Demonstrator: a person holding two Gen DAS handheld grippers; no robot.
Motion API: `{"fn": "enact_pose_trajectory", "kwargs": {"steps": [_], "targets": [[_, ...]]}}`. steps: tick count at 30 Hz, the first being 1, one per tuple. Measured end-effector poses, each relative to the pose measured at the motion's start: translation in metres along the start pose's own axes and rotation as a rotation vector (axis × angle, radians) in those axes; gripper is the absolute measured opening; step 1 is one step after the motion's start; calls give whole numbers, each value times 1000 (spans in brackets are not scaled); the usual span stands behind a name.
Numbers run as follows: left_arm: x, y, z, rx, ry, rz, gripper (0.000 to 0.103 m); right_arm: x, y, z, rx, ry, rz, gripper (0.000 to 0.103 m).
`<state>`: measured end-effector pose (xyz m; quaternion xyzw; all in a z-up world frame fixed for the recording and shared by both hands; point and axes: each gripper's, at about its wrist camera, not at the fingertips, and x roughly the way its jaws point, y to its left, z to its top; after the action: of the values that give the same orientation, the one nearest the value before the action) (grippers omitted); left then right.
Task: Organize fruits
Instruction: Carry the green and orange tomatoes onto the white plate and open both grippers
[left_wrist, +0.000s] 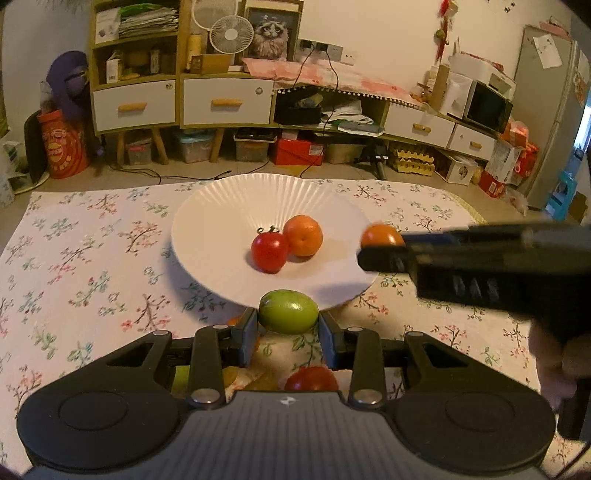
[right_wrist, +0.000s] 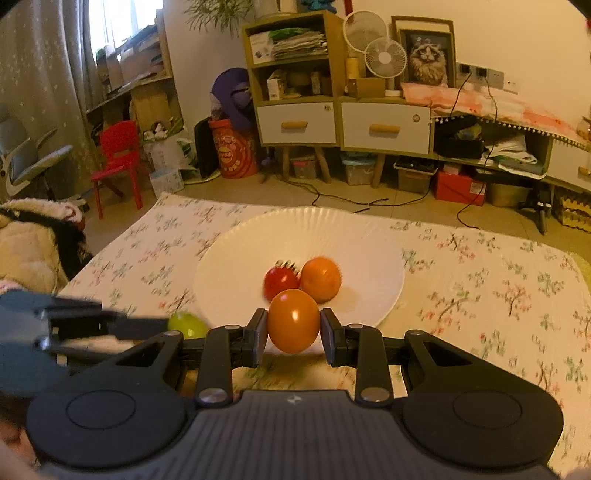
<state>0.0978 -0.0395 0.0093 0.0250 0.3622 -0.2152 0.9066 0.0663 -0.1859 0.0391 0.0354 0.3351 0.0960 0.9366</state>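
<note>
Matte black fingers (left_wrist: 246, 334), silver pivot screws

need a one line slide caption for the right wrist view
Right gripper carries an orange tomato toward the white plate holding a red tomato and an orange.

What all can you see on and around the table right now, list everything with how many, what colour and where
Plate: one, white, ribbed, middle of the table.
Tomato: one, red, in the plate, touching the orange.
Orange: one, orange, in the plate beside the tomato.
Green fruit: one, green, held at the plate's near rim.
Orange fruit: one, orange, smooth, held over the plate's near edge.
Red fruit: one, partly hidden under the left gripper.
Tablecloth: one, white with flowers, covering the table.
Cabinets: wood with white drawers, along the far wall.
Chair: one, red, left on the floor.
Left gripper: black, shut on the green fruit.
Right gripper: black, shut on the orange fruit.
</note>
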Motion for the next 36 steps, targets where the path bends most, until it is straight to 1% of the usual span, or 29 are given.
{"fn": "enact_pose_trajectory", "kwargs": {"steps": [4,8,15,20,24,27,34,36], "targets": [[12,-4,7,14,-4,-2,28,17,-11,14,2,11,0,27],[27,-4,14,4,4,-1,28,36,-18,25,20,29,13,27],[43,1,16,-16,14,-13,28,68,-22,47,-5,36,46,27],[50,3,18,-16,27,-28,28,86,-21,49,-18,56,52,27],[54,5,19,-14,28,-39,28,96,-23,49,0,77,62,28],[55,5,20,-13,27,-44,28,104,-24,48,7,96,55,28],[54,4,18,-12,19,-55,28,114,-26,46,30,125,51,28],[54,4,17,-10,17,-56,28,114,-25,44,27,123,54,28]]}}
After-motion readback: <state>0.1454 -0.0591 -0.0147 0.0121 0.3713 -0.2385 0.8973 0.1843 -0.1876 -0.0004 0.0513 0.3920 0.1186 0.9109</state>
